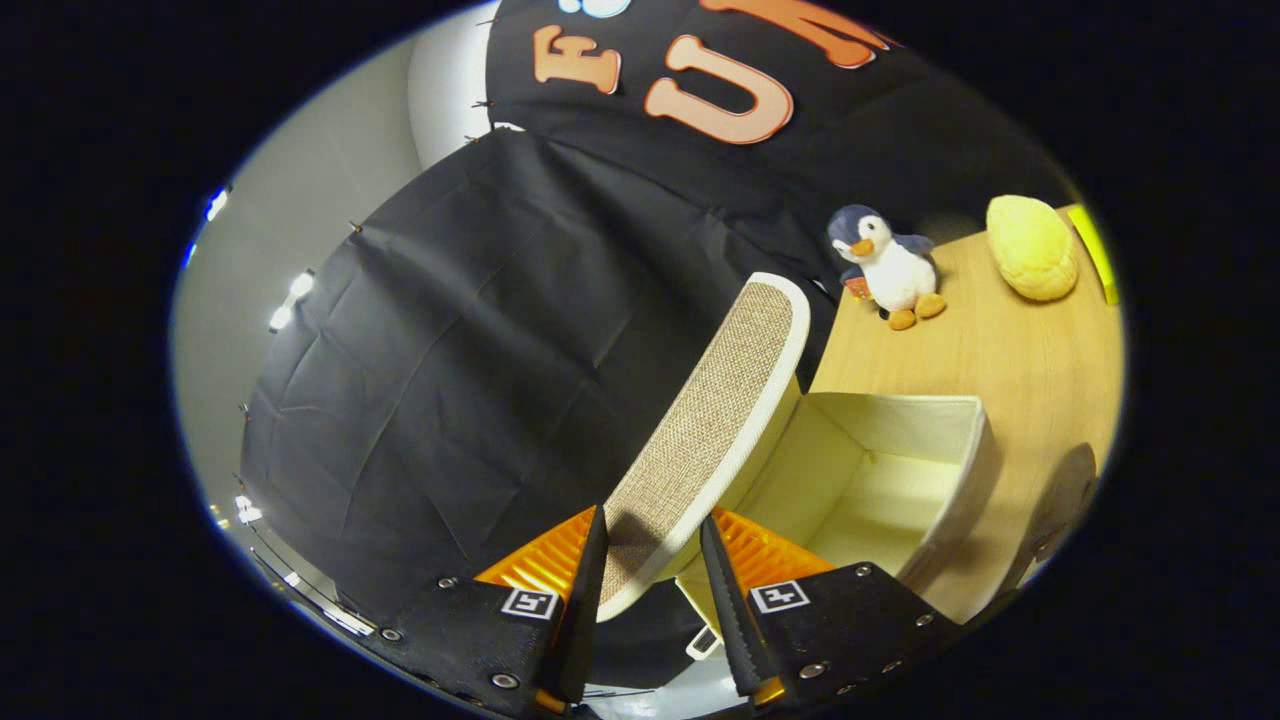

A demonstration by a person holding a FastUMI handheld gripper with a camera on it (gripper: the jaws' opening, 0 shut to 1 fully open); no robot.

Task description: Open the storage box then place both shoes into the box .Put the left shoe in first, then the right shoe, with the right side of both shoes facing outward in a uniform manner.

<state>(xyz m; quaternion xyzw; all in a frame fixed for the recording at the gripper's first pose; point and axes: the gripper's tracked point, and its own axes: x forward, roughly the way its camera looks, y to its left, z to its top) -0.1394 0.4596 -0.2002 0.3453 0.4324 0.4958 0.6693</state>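
Fingers (650, 560) pinching lid (715, 400) edge | storage box (900, 470) open | no legible labels

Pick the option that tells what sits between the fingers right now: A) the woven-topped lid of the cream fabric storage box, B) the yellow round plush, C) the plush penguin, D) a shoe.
A: the woven-topped lid of the cream fabric storage box is raised, its near edge between the two fingers of the gripper.
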